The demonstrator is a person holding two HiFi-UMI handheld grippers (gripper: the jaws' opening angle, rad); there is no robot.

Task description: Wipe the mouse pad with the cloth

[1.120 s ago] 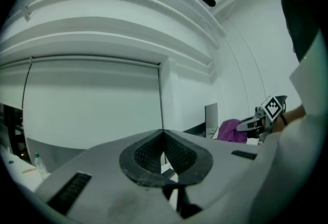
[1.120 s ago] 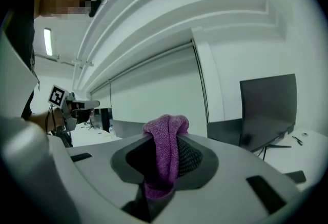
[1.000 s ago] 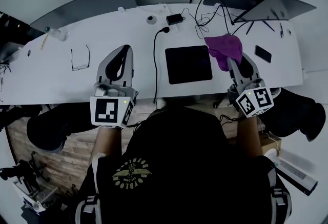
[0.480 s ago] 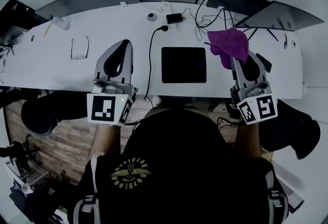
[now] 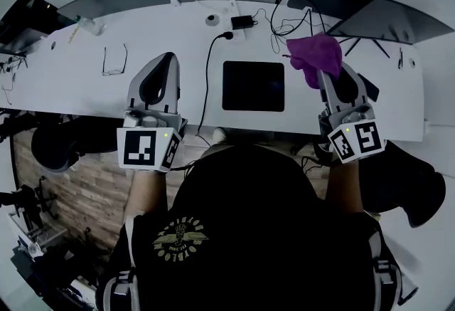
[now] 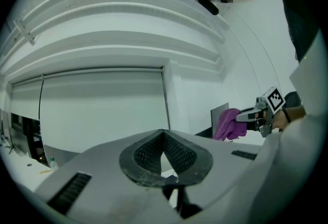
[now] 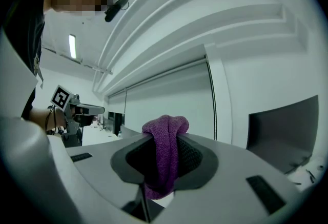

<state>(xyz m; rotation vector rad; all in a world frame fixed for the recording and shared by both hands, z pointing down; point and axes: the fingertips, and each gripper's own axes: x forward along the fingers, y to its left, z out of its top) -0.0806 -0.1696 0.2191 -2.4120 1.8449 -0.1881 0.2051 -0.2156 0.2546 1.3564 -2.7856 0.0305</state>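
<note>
The right gripper (image 5: 321,77) is clenched on a purple cloth (image 5: 315,55), holding it above the white table (image 5: 64,85), just beside the far right corner of the black mouse pad (image 5: 253,86). The left gripper (image 5: 168,58) has its jaws pressed together on nothing, well left of the pad, near a pair of glasses (image 5: 114,60)

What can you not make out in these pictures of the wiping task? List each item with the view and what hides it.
1. Head view: the tips of the right gripper, covered by the purple cloth.
2. Both gripper views: the mouse pad, blocked by each gripper's own body.
3. Head view: the small round item, too small to identify.
</note>
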